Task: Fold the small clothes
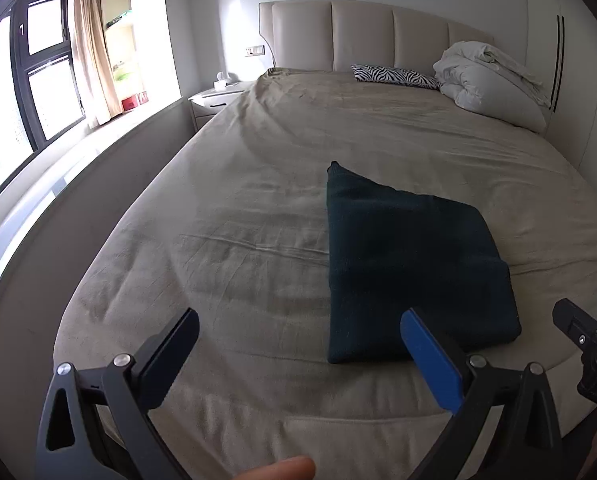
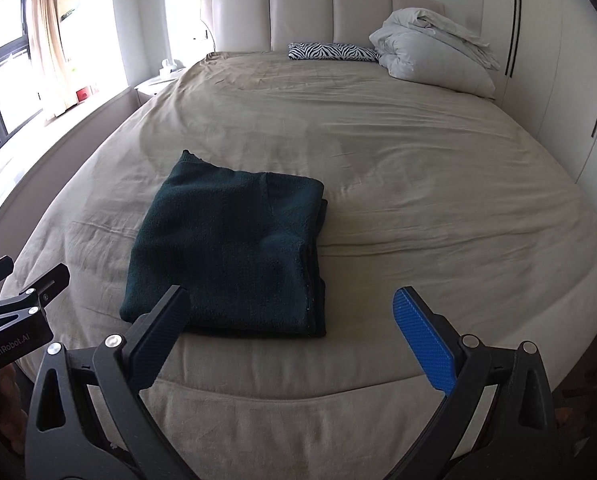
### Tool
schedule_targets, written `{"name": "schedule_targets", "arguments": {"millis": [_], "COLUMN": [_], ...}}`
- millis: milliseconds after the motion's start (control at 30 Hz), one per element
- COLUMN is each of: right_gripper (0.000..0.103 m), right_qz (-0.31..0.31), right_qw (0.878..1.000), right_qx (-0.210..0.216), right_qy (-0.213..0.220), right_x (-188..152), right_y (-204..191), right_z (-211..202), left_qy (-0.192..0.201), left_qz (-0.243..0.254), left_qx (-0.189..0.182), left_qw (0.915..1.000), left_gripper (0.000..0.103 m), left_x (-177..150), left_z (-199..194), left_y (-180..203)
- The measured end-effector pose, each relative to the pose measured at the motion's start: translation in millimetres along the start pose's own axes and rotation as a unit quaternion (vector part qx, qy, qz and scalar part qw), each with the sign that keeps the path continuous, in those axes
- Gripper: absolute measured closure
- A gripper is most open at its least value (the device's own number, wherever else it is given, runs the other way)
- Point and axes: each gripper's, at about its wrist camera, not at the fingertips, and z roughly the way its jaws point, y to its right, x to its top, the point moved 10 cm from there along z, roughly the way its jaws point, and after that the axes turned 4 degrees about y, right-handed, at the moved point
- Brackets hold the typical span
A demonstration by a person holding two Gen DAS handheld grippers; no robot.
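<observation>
A dark green knitted garment (image 1: 410,264) lies folded into a thick rectangle on the beige bed sheet (image 1: 238,208), near the foot edge. In the right wrist view the garment (image 2: 234,248) shows stacked layers along its right side. My left gripper (image 1: 300,322) is open and empty, held above the bed's foot edge, left of the garment. My right gripper (image 2: 292,304) is open and empty, just in front of the garment's near right corner. Each gripper shows at the edge of the other's view: the right one (image 1: 590,328), the left one (image 2: 22,284).
A crumpled white duvet (image 2: 434,48) and a zebra-print pillow (image 2: 332,51) lie at the padded headboard (image 2: 318,8). A white nightstand (image 1: 214,100) and a window ledge (image 1: 98,148) run along the left. Wardrobe doors (image 2: 558,80) stand at the right.
</observation>
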Motion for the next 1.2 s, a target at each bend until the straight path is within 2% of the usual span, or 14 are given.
{"name": "schedule_targets", "arguments": {"millis": [400, 1200], "right_gripper": [0.000, 0.000], "right_qz": [-0.003, -0.003], "right_qw": [0.999, 0.999], "right_qx": [0.010, 0.013], "right_qy": [-0.031, -0.035], "right_x": [-15.7, -18.0], "right_y": [-7.7, -9.7], "right_z": [12.7, 16.2], "left_qy": [-0.014, -0.016], "left_qz": [-0.002, -0.002], "left_qx": [0.000, 0.001], "left_qw": [0.9999, 0.9999], "left_gripper": [0.000, 0.000], "left_x": [-7.3, -9.0], "left_z": [10.0, 11.3], "left_y": [-1.0, -0.8]}}
